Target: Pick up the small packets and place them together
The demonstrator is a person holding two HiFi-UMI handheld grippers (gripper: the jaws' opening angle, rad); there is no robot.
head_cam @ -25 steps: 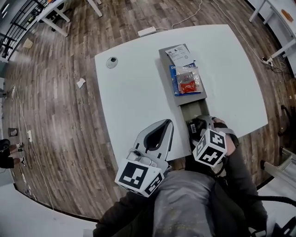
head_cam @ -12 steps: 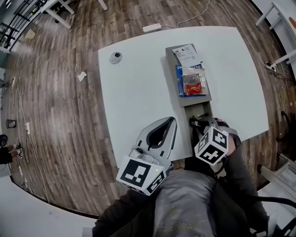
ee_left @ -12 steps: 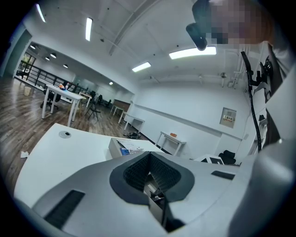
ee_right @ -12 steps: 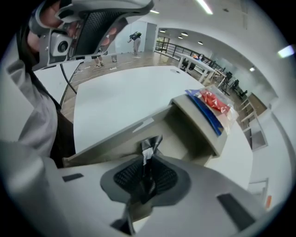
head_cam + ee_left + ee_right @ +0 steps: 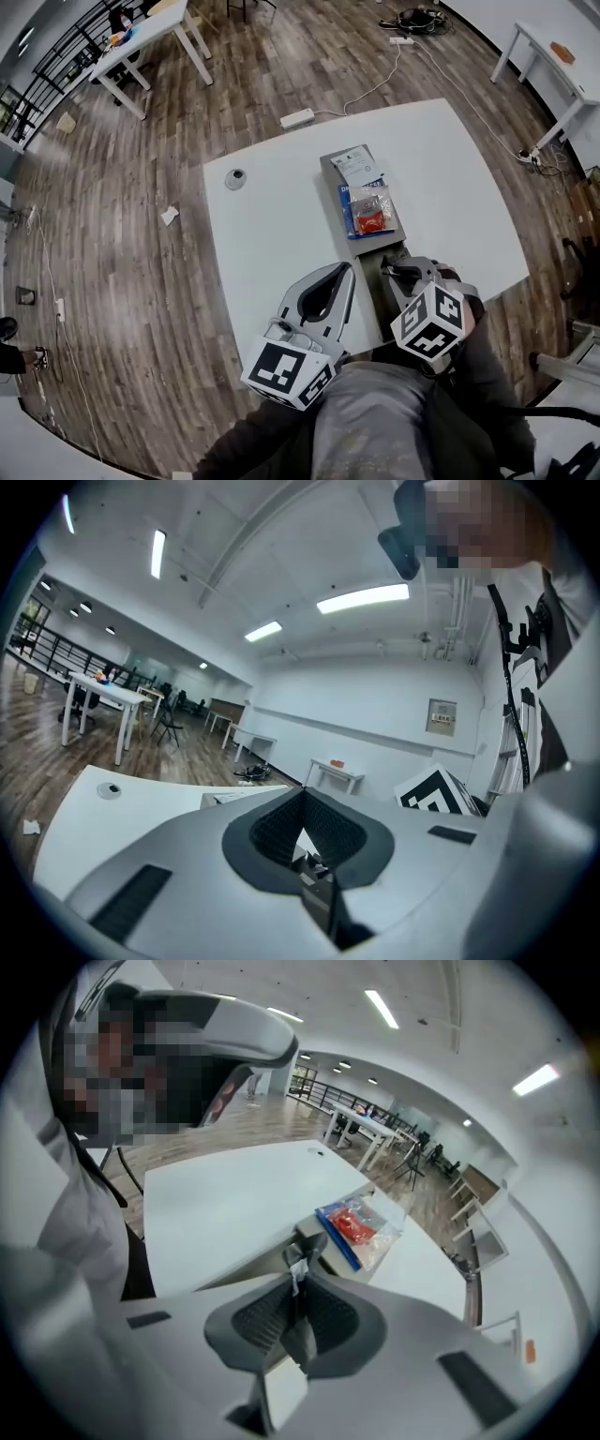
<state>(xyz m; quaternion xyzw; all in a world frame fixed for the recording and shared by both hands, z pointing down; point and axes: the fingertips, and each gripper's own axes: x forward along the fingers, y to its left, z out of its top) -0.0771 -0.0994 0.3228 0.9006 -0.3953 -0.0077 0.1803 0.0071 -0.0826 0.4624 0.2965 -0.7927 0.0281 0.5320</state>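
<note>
Grip looks good from here: right gripper (image 5: pixel 398 270) has just been closing its jaws, and I see them pinching a small dark packet (image 5: pixel 305 1246) at the near end of the grey tray (image 5: pixel 328 169), by the tabletop's (image 5: pixel 272 216) near edge. Left gripper (image 5: pixel 342 272) is closed on nothing, beside it at that same edge. Red packet (image 5: pixel 372 222) overlaps the blue packet (image 5: pixel 349 202), and the white packet (image 5: pixel 354 167) lies at the tray's far end.

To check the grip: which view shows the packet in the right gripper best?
The right gripper view: the dark packet is pinched in the right gripper, whose jaws have just been closing. The head view shows only a dark bit at the tips. The left gripper view does not show it clearly.
</note>
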